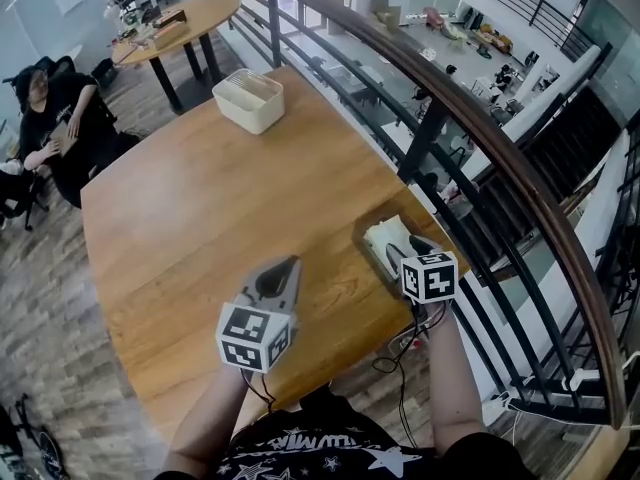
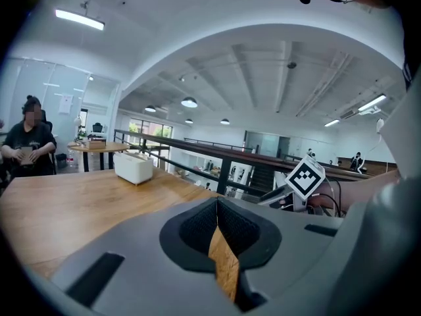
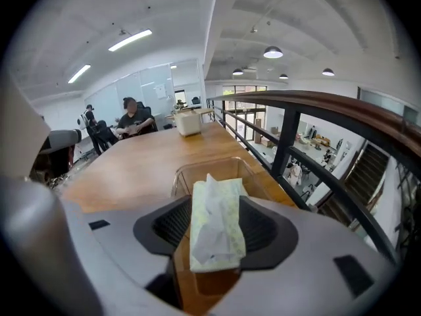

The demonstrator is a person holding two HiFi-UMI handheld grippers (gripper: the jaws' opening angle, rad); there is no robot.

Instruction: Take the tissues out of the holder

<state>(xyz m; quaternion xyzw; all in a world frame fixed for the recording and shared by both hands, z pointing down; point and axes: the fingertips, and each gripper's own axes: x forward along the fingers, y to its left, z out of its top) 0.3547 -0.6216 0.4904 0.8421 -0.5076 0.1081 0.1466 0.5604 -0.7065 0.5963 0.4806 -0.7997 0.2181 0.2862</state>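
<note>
A clear plastic holder stands at the right edge of the wooden table, next to the railing. In it lies a pale yellow tissue pack with a white tissue sticking out of its top. My right gripper reaches down over it. In the right gripper view the tissue pack lies between the spread jaws of my right gripper, with the holder's rim just beyond. My left gripper hovers over bare wood at the front middle, jaws together and nothing in them.
A white ribbed box stands at the table's far end. A dark railing runs close along the right side, with a drop to a lower floor behind it. A seated person and a round table are at the far left.
</note>
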